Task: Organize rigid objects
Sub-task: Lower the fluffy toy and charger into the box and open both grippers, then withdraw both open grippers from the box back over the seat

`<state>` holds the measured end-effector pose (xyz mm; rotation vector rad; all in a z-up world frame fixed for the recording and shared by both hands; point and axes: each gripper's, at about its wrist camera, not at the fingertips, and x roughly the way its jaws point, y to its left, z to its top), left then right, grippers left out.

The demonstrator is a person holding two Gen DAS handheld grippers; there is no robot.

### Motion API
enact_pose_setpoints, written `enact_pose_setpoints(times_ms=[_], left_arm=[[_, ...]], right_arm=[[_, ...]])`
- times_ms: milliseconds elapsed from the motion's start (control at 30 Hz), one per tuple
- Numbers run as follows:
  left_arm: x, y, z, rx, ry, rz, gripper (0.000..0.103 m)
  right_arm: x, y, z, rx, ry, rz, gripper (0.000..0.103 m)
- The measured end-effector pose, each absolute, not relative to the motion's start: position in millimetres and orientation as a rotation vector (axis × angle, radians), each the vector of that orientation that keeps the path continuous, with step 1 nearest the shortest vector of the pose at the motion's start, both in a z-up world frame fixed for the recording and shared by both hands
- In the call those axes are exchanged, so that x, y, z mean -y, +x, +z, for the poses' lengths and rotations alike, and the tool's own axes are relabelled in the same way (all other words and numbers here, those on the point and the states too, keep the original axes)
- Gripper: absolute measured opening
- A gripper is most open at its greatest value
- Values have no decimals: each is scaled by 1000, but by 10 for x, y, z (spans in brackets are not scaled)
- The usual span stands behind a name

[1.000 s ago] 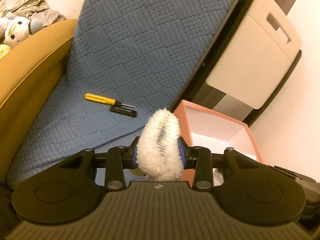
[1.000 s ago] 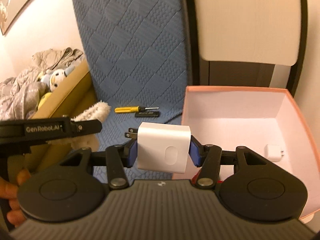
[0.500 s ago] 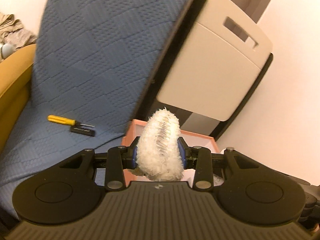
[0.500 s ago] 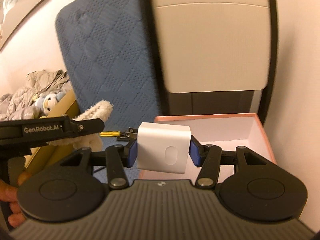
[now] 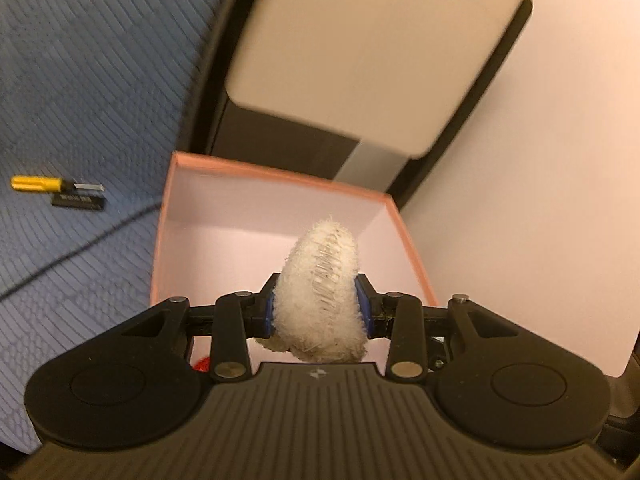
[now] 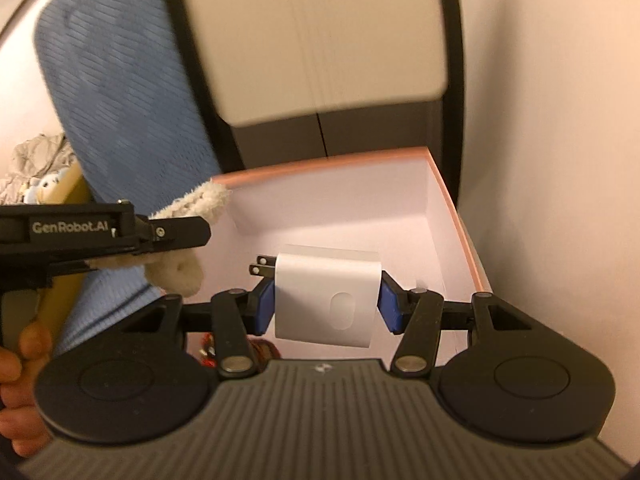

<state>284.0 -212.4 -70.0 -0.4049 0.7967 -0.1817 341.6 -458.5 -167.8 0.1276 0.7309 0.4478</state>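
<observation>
A blue quilted mattress [image 5: 80, 80] fills the left of the scene, with a beige-fronted cabinet [image 5: 360, 48] standing at the far side. Just in front of the cabinet sits the open pink box [image 5: 280, 178], its inside pale and mostly bare in these views; something red shows at its near edge, too hidden to name.

The left gripper [image 5: 318, 314] is over the near part of the box, jaws clamped on a fluffy white hair clip [image 5: 320, 280]. It looks light and soft on the outside with stiff plastic teeth within, so the pile may slip a little; the middle of its body is the surest hold.

The right gripper [image 6: 326, 306], to its right, has its jaws clamped on the flat sides of a white charger [image 6: 328, 296], prongs pointing left. It looks hard, smooth and fairly dense, safe to drop low.

On the mattress, well left of the box, lie a yellow screwdriver [image 5: 38, 183] and, just beside it, a small black bar [image 5: 79, 202].
</observation>
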Motion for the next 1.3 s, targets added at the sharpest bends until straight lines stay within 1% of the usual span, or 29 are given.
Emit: enact_pose_setpoints(times_ms=[167,367,600,633,667,767,800,1000,1167,1300], left_arm=[[2315,2936,-1041,-881,-363,-201,43],[2406,3022,-1278,-951,-330,-218,43],[2401,3065,-1394,-977,-296,-239,44],[2389,3060,-1388,-977,-292,-240,44],[2363,3050,-1375,-976,-289,-244,47],[2320,2996,-1284,-947,-271,-243,59],[2316,2976,-1242,-933,-256,-245,61],[2216,2792,-946,-846,-235,-269,61],[2084,2581,-652,-739,-168,-252,61],[1871,2434,-433,-671,-192,-244,61]], right_arm=[[4644,3545,-2069,-829,146,435,55],[4652,3647,-2392,-928,129,418,55],[4659,3679,-2522,-981,143,389,56],[4657,3678,-2521,-984,146,384,57],[4638,3691,-2522,-987,151,382,58],[4659,3652,-2469,-981,171,378,58],[4653,3651,-2443,-979,173,378,58],[4650,3489,-2140,-914,156,387,58],[4601,3344,-1843,-831,167,411,58],[4501,3236,-1605,-771,147,423,58]])
